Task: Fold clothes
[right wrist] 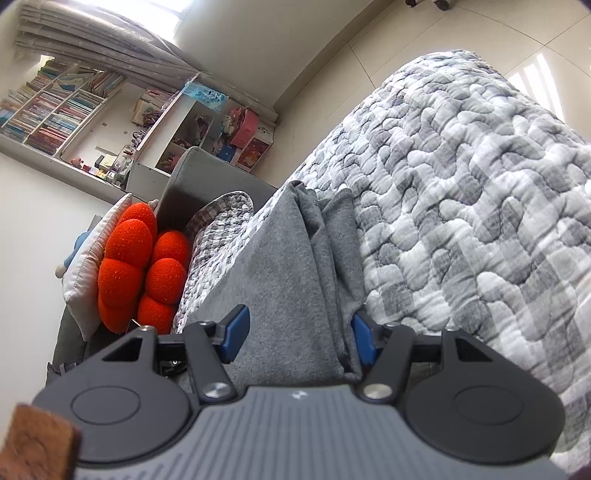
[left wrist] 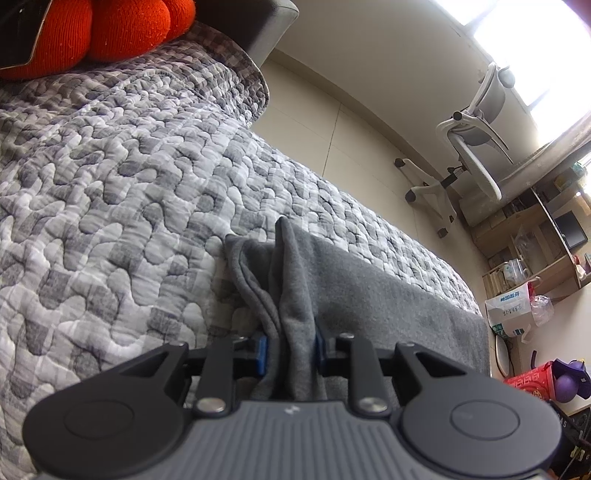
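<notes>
We found the left gripper [left wrist: 290,350], a black two-finger tool with blue pads, drawn in tight on a bunched fold of the plain grey fleece garment [left wrist: 354,291]; in the left wrist view the cloth rose from between the pads at lower centre and spread flat toward the right of the frame, lying on the grey-and-white quilted checked cover [left wrist: 110,177] that filled the left and middle; a knitted orange-red cushion of rounded lobes [left wrist: 99,33] sat in the upper left corner, and a white swivel office chair [left wrist: 469,147] stood on the pale tiled floor at upper right. In the right wrist view the right gripper [right wrist: 297,338] stood with its pads wide apart; the same garment [right wrist: 280,280] ran up between them in folds, its right edge just beside the right pad, though we could not tell whether either pad touched it; the quilted cover [right wrist: 461,192] took up the right of the frame, the cushion [right wrist: 142,266] the left.
</notes>
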Motion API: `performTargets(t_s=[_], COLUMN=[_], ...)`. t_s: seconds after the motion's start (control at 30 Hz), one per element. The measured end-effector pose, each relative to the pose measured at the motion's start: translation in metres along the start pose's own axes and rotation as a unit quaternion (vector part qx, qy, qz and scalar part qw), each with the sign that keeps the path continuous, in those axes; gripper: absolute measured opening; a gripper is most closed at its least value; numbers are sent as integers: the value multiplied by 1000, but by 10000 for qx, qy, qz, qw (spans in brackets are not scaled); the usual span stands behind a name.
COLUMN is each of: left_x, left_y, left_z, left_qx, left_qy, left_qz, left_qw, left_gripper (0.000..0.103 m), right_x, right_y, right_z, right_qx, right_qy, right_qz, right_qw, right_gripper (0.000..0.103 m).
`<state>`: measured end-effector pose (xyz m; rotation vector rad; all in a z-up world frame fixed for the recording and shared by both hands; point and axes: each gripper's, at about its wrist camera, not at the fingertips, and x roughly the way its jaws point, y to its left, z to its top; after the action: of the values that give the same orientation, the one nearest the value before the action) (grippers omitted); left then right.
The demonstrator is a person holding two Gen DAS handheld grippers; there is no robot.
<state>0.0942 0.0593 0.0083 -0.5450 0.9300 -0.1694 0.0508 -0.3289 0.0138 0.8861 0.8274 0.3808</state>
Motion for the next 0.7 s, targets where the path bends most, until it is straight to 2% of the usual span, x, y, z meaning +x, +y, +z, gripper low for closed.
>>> performTargets(t_s=[0.33,0.7], left_x=[3,4], left_y=[6,14], left_z=[0,-1], left_qx=[-318,-473], left_qy=[63,88], left_qz=[-235,-371], left_qw=[9992,9982], left_gripper=[29,29], right_x=[10,16], right_y=[5,12], right_z=[0,-1], right_qx=[-131,-372], right_qy=[-93,-176], right_qz=[-11,-180], right_qw=[9999,9990], right_gripper=[63,63])
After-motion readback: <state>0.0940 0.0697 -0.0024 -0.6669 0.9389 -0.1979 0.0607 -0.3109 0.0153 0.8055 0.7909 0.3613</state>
